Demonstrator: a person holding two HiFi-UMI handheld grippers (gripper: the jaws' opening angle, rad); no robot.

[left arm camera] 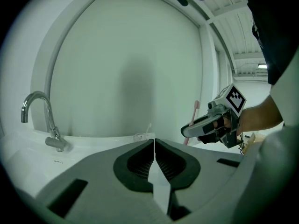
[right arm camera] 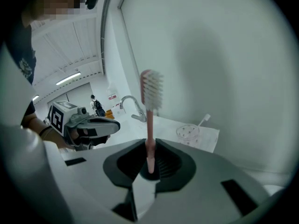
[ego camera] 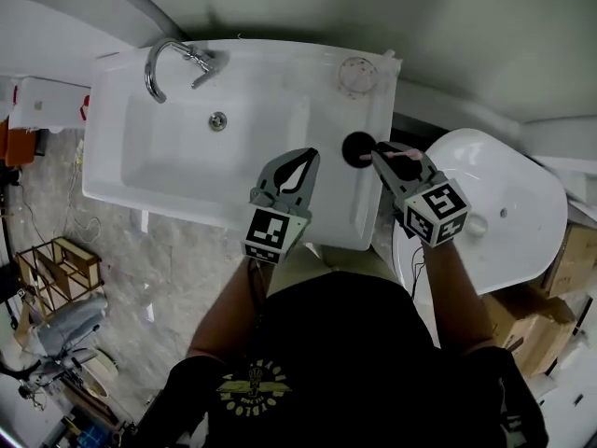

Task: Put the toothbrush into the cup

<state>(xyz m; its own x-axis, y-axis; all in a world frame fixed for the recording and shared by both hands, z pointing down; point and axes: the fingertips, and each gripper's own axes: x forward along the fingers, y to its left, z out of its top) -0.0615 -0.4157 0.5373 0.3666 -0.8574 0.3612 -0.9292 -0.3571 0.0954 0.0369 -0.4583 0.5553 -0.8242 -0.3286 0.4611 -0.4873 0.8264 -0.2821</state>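
My right gripper (ego camera: pixel 378 153) (right arm camera: pixel 149 147) is shut on the lower handle of a pink toothbrush (right arm camera: pixel 150 120), which stands upright with its white bristles on top. The brush also shows in the left gripper view as the pink toothbrush (left arm camera: pixel 195 112), and in the head view as the toothbrush (ego camera: pixel 403 157) over the sink's right ledge. A clear dotted cup (ego camera: pixel 355 75) (right arm camera: pixel 188 132) (left arm camera: pixel 142 136) with a white stick in it stands at the sink's back right corner, well beyond the brush. My left gripper (ego camera: pixel 312 155) (left arm camera: pixel 154 142) is shut and empty over the sink's front right.
The white sink (ego camera: pixel 140 161) has a chrome faucet (ego camera: pixel 168 62) at its back left and a drain (ego camera: pixel 217 119). A dark round object (ego camera: pixel 357 148) sits on the ledge beside the right gripper's tip. A white ceramic fixture (ego camera: pixel 508 250) stands to the right.
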